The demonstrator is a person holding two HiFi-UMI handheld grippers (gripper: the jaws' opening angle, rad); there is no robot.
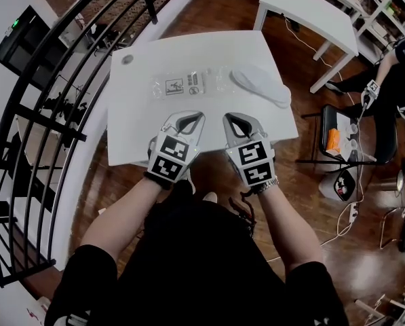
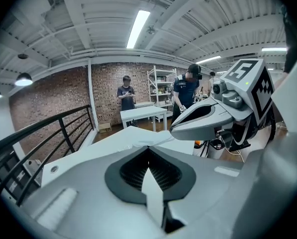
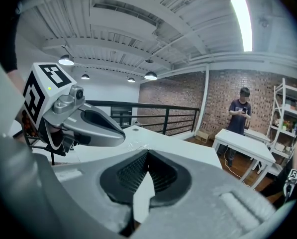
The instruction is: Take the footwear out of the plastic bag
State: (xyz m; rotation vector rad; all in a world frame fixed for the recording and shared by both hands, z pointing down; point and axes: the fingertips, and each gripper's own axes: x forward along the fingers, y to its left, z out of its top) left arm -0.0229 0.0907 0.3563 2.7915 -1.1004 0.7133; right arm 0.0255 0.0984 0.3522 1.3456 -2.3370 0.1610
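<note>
Left gripper [image 1: 197, 115]: fingers [image 2: 83, 193] shut flat against each other, gripping nothing. Right gripper [image 1: 227, 117]: same, fingers [image 3: 223, 198] pressed together and empty. Held side by side in the lower centre of the head view, tips about level and pointing up the frame, over the near edge of the white bench [image 1: 131, 131]. Probably a ready pose: close to the work, clear of bag and shoe alike.

Further up the frame, mid-bench: clear plastic bag [image 1: 188, 83], lying flat, printed labels facing up. Just right of it, white footwear [image 1: 262, 87], sole-shaped, slanting toward the right of the frame, near end meeting the bag's right end. Cannot tell whether that end sits inside the bag mouth or lies free. Looks mostly, perhaps wholly, outside the plastic.

If caught: likely one gripper to pin the bag, the other to draw the shoe rightward. Thin film, apt to slide on the smooth bench.

Beyond: black railing [image 1: 66, 80] down the left of the frame, second white table [image 1: 311, 12] upper right.
</note>
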